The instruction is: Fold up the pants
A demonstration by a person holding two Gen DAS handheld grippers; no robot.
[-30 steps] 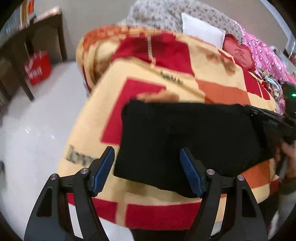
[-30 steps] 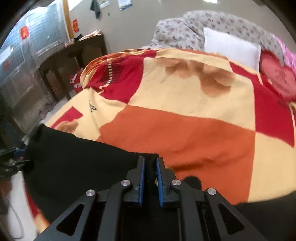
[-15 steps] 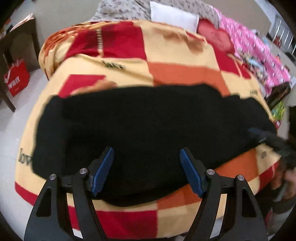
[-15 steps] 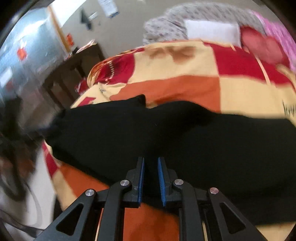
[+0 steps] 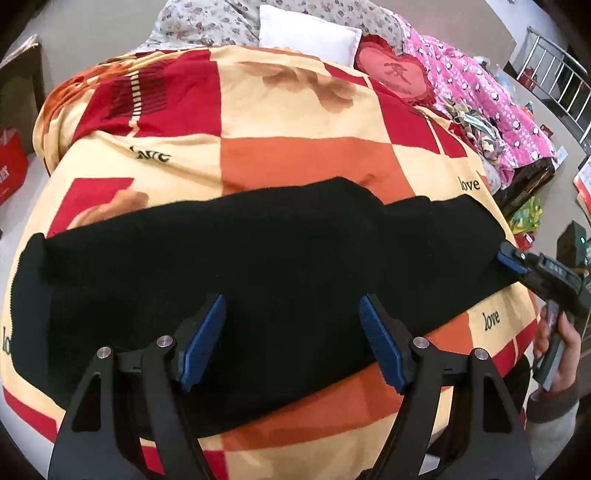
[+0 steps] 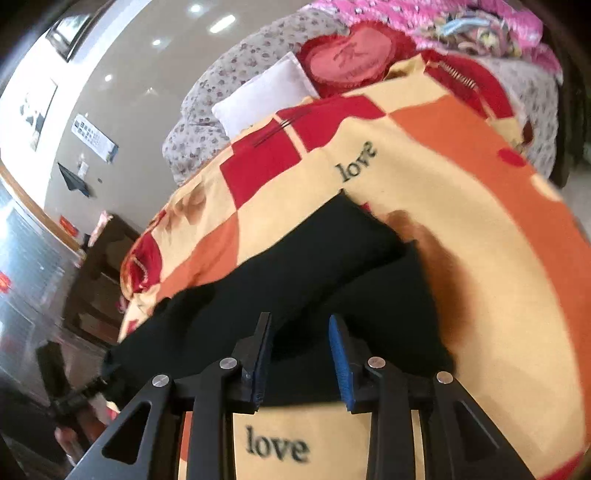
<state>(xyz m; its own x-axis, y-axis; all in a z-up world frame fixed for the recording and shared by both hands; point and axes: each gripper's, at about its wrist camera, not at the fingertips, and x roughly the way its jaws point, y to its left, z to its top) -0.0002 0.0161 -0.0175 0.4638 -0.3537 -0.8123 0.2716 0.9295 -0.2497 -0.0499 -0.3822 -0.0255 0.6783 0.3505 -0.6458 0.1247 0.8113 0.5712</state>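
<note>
The black pants [image 5: 258, 258] lie spread lengthwise across the near part of the bed's checked blanket [image 5: 295, 155]. My left gripper [image 5: 291, 332] is open and empty, hovering just above the pants' near edge. My right gripper [image 6: 301, 354] is partly open at the pants' [image 6: 295, 273] end edge, with nothing between the fingers; it also shows at the right in the left wrist view [image 5: 517, 258].
A white pillow [image 5: 306, 33], a red heart cushion [image 5: 395, 74] and a pink quilt [image 5: 480, 92] sit at the bed's head and right side. A dark wooden table [image 6: 99, 266] stands left of the bed. A red bag [image 5: 11, 166] is on the floor.
The right gripper was shut on the pants and pulled them out flat across the blanket; now its fingers have opened and let go. The left gripper stayed open.
</note>
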